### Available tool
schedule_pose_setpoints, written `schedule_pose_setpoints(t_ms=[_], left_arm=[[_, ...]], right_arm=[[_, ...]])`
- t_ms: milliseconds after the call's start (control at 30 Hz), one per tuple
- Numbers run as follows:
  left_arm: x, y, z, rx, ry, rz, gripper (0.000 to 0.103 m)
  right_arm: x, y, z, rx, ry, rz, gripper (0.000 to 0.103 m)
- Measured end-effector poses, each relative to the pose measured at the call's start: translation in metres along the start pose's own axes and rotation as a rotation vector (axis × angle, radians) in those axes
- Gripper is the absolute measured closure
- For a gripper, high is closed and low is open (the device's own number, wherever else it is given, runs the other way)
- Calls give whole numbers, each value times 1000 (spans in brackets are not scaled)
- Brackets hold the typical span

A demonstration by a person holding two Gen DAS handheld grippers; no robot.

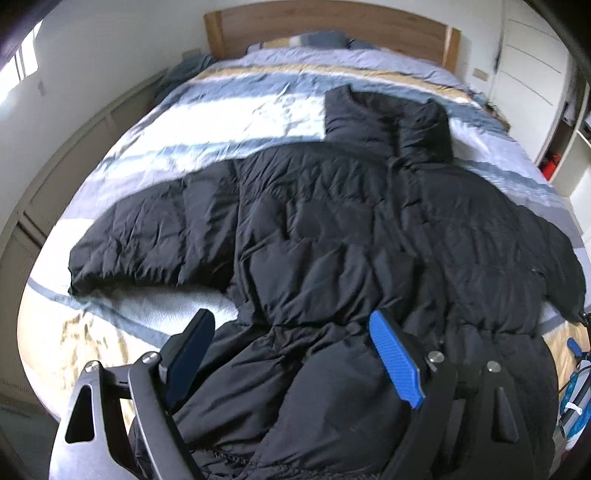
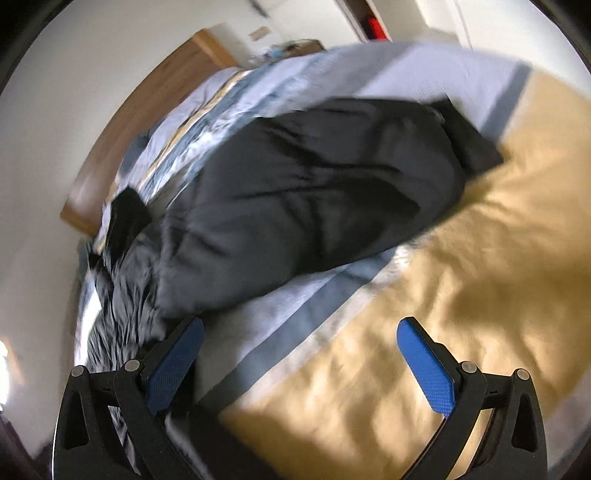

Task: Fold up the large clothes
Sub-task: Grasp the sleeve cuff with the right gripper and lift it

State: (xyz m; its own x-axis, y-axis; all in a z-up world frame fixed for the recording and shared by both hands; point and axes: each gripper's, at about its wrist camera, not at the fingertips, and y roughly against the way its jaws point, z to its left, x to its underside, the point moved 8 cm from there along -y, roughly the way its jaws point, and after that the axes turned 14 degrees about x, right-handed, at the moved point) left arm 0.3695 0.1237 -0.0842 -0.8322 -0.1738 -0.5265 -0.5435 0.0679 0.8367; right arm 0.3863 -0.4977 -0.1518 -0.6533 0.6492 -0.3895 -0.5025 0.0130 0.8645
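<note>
Lying spread face-up across a striped bed cover (image 1: 229, 110): one black puffer jacket (image 1: 332, 221), collar toward the wooden headboard (image 1: 332, 29), both sleeves thrown out to the sides, hem bunched at the near edge of the bed. Left sleeve (image 1: 147, 236): flat, cuff well out on the cover. Right sleeve (image 2: 314, 184): seen in the blurred right wrist view as a thick dark lobe lying over the blue and tan bands. Left gripper (image 1: 291, 354): fingers spread wide over the gathered hem, fabric lying between them but not pinched; whether the pads touch the cloth cannot be told. Right gripper (image 2: 301, 363): fingers likewise wide, nothing between them, hovering over bare cover just beside the sleeve's lower edge. Status, as judged: folding not yet begun, first grasp pending. Risks, as judged: slick padded shell may slip from a shallow pinch; a grasp on the outer layer alone would lift one ply and leave the filling behind; trapped air may make a folded sleeve spring back open; pulling the bunched hem from one hand only may drag the whole jacket askew toward the bed edge; the cover itself could be caught with the cloth
</note>
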Motion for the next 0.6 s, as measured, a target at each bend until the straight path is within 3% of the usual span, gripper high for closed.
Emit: schedule_pose_setpoints(t_ms=[167, 600], left_arm=[[2, -13, 14, -43, 28, 23, 17], [3, -17, 17, -101, 28, 40, 17]], right_arm=[[-21, -27, -21, -92, -142, 8, 0], [-107, -42, -63, -254, -431, -112, 0]])
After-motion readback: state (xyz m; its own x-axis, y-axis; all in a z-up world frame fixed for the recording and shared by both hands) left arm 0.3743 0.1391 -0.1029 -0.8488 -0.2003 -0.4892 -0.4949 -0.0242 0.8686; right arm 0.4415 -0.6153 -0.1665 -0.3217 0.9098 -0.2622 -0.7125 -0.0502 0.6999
